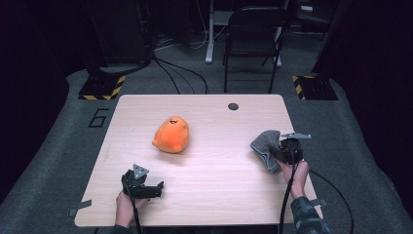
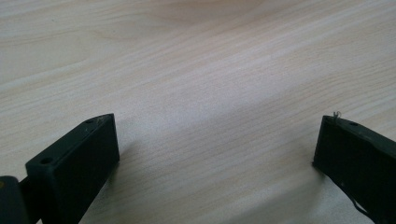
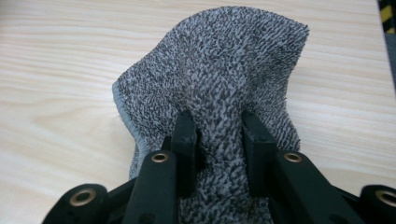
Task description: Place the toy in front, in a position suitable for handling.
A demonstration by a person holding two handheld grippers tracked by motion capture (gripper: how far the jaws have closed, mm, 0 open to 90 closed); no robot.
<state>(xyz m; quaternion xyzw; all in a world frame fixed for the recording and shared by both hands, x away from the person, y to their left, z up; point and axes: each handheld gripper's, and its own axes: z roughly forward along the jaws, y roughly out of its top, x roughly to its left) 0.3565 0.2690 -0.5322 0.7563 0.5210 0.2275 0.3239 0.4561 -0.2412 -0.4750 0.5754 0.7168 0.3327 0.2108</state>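
A grey towel lies bunched at the table's right side. My right gripper is shut on it. In the right gripper view a thick fold of the towel is pinched between the two black fingers, and the rest stands up beyond them. An orange plush toy sits near the middle of the table, apart from both grippers. My left gripper rests near the table's front left edge. Its jaws stand wide open over bare wood with nothing between them.
The wooden table has a round dark hole near its far edge. A black folding chair stands behind the table. Cables trail from both grippers toward the front edge.
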